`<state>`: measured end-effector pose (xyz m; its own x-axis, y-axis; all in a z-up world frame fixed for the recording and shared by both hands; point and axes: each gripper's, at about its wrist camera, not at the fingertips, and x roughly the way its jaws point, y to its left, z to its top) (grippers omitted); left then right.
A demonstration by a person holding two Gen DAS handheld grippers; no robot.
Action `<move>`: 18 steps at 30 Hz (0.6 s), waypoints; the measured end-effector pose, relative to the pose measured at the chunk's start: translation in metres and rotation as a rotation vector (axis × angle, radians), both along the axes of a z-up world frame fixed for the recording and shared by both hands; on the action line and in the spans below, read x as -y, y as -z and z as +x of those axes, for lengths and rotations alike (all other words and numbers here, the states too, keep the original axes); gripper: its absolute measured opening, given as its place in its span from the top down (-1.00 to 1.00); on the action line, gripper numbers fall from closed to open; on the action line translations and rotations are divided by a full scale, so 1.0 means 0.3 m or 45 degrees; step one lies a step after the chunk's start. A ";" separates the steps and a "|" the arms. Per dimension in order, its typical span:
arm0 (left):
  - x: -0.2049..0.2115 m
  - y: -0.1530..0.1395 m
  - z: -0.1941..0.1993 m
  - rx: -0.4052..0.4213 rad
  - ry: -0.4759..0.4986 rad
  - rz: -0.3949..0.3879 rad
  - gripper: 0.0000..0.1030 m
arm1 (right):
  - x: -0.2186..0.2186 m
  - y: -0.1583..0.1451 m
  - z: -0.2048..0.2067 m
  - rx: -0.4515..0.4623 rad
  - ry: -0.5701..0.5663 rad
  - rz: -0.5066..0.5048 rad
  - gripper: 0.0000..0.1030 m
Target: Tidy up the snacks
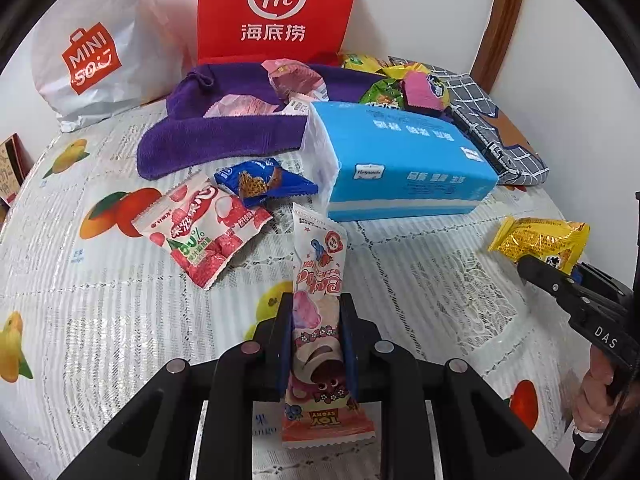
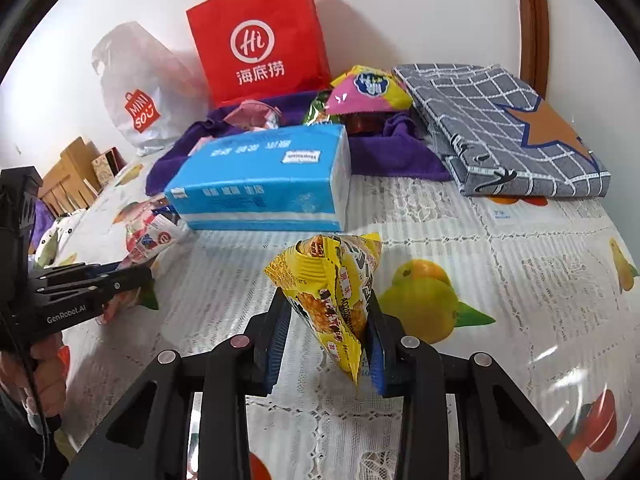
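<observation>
My left gripper [image 1: 316,300] is shut on a long pink Toy Story snack packet [image 1: 318,264], which stands upright between the pads above the fruit-print tablecloth [image 1: 100,312]. My right gripper [image 2: 326,298] is shut on a crumpled yellow snack packet [image 2: 332,280], held just over the cloth. In the left wrist view the right gripper [image 1: 532,270] and yellow packet [image 1: 540,238] appear at the right edge. In the right wrist view the left gripper [image 2: 142,276] and pink packet [image 2: 150,240] appear at the left. A red-and-white lychee packet [image 1: 204,228] and a blue packet [image 1: 260,180] lie loose.
A blue tissue pack [image 1: 400,160] lies mid-table. Behind it a purple towel [image 1: 224,132] carries pink packets [image 1: 296,78], and more snacks [image 1: 420,88] are piled at the back right. A red paper bag [image 1: 276,8], a white Miniso bag [image 1: 92,60] and a folded checked cloth [image 2: 500,128] line the back.
</observation>
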<state>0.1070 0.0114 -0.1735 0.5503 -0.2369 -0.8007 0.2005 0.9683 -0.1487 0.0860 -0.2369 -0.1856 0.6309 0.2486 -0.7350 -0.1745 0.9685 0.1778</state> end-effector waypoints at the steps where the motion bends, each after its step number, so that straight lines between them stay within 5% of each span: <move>1: -0.001 -0.007 -0.002 0.003 0.000 -0.001 0.61 | -0.001 -0.011 -0.003 0.009 0.001 -0.002 0.32; 18: -0.016 -0.137 -0.002 0.051 -0.021 -0.035 0.61 | -0.038 -0.154 0.013 0.114 0.008 -0.040 0.32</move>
<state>0.1065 0.0163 -0.1324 0.5858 -0.2494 -0.7711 0.1911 0.9672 -0.1676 0.0899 -0.2256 -0.1396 0.6959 0.2225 -0.6828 -0.1824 0.9744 0.1315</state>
